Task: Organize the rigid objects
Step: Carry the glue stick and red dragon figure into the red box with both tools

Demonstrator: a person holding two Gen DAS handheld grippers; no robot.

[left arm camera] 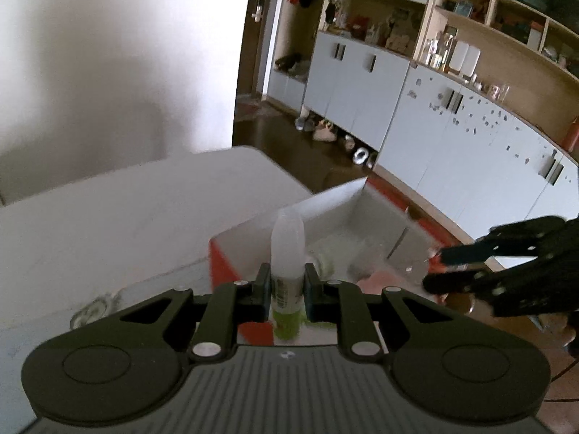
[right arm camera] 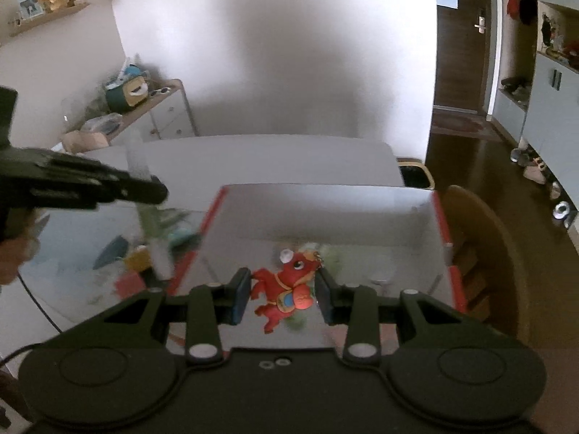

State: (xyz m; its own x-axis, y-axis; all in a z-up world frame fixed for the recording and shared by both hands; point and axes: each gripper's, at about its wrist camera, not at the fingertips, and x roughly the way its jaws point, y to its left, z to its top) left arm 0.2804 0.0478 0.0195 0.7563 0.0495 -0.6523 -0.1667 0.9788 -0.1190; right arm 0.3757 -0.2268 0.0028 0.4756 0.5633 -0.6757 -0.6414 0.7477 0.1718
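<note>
Left gripper [left arm camera: 287,282] clamped a bottle [left arm camera: 287,253], right gripper [right arm camera: 286,294] pinched a red toy [right arm camera: 286,289], both over the box [right arm camera: 325,209]; clutter [right arm camera: 144,253] remained beside its left edge.

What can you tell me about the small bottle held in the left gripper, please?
The small bottle is a slim, translucent whitish plastic one with a rounded cap end pointing away from the camera, a printed label around its middle and a green lower part. It stands roughly upright between the left gripper fingers, which are shut on its label section. It is held in the air at the near edge of the open white box with red edges. Its label cannot be read.
</note>
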